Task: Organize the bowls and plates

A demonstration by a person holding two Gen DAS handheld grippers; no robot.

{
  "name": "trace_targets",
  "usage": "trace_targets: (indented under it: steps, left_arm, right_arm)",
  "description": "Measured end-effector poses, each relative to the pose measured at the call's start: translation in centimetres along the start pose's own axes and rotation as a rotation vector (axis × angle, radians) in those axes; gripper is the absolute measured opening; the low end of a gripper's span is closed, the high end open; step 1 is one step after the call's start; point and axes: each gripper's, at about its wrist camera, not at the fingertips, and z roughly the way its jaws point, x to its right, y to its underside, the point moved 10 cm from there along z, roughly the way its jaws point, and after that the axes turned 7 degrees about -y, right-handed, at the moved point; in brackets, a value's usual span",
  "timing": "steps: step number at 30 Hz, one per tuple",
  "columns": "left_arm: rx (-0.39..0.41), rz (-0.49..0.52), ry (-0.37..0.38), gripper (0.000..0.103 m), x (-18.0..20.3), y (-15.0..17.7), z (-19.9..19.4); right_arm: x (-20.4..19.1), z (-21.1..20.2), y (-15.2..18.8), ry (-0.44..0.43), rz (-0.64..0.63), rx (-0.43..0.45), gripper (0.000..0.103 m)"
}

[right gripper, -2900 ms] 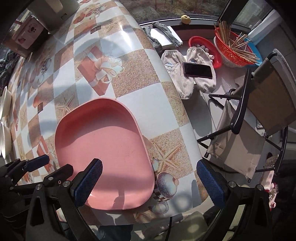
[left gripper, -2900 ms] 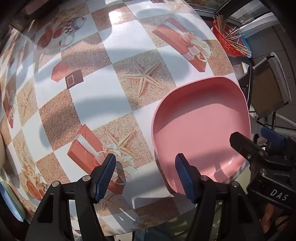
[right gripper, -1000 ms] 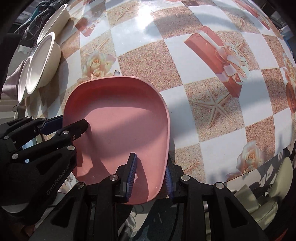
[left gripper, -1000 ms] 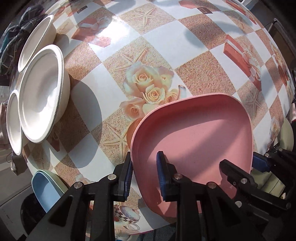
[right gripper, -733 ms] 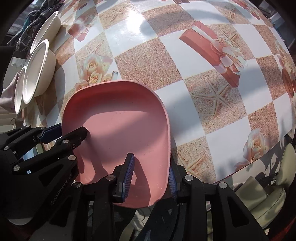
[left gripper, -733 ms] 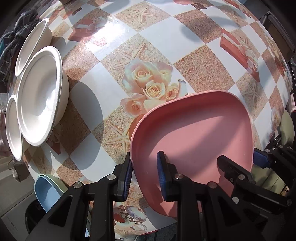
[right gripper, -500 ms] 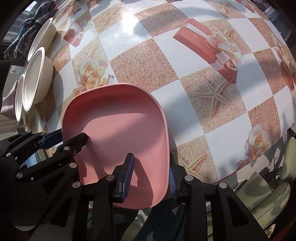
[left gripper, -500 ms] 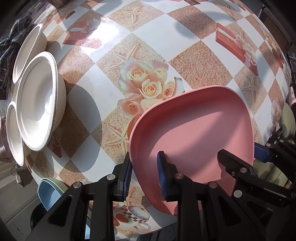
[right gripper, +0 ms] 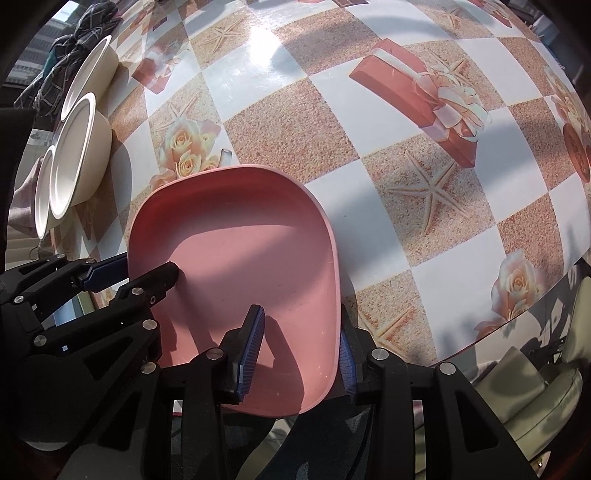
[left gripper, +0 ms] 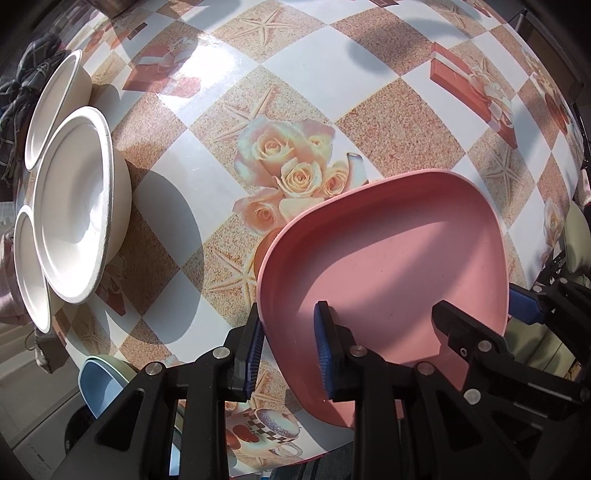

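A pink squarish plate [left gripper: 388, 258] is held above the patterned table [left gripper: 325, 70] by both grippers. My left gripper [left gripper: 288, 347] is shut on its left rim. My right gripper [right gripper: 299, 350] is shut on its right rim, and also shows at the right of the left wrist view [left gripper: 480, 321]. The plate fills the lower middle of the right wrist view [right gripper: 236, 251]. Three white bowls [left gripper: 74, 199] stand at the table's left edge, also seen in the right wrist view [right gripper: 77, 147]. A blue bowl nested in a green one [left gripper: 103, 384] sits below the table's near left corner.
The tablecloth is checked with roses, starfish and gift boxes. Dark checked cloth [right gripper: 74, 29] lies behind the white bowls. A pale green chair seat [right gripper: 535, 406] is beyond the table edge at the right.
Both grippers closed on the pink plate's rims and carried it from the table's right end toward the white bowls at the left. In the last half second it barely shifts.
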Motion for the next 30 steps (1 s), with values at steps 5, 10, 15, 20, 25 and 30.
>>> trace_targets:
  steps: [5, 10, 15, 20, 25, 30]
  left_arm:
    - [0.001, -0.006, 0.009, 0.028, 0.0, 0.0, -0.1]
    - [0.005, -0.009, 0.018, 0.028, -0.1, 0.0, -0.2]
    - [0.007, -0.012, 0.021, 0.028, -0.1, 0.0, -0.2]
    - [0.005, -0.011, 0.020, 0.028, -0.1, 0.0, -0.2]
    - [0.004, -0.010, 0.019, 0.028, -0.1, 0.0, -0.1]
    - [0.004, -0.008, 0.017, 0.028, 0.0, 0.0, -0.2]
  right_arm:
    - [-0.2, 0.1, 0.0, -0.001, -0.004, -0.005, 0.042]
    - [-0.6, 0.2, -0.1, 0.000, -0.012, -0.011, 0.044]
    - [-0.8, 0.3, -0.2, 0.001, -0.020, -0.016, 0.044]
    - [-1.1, 0.4, -0.2, 0.000, -0.021, -0.020, 0.044]
    - [-1.1, 0.4, -0.2, -0.001, -0.024, -0.021, 0.044]
    - [-1.1, 0.4, -0.1, 0.000, -0.024, -0.022, 0.044]
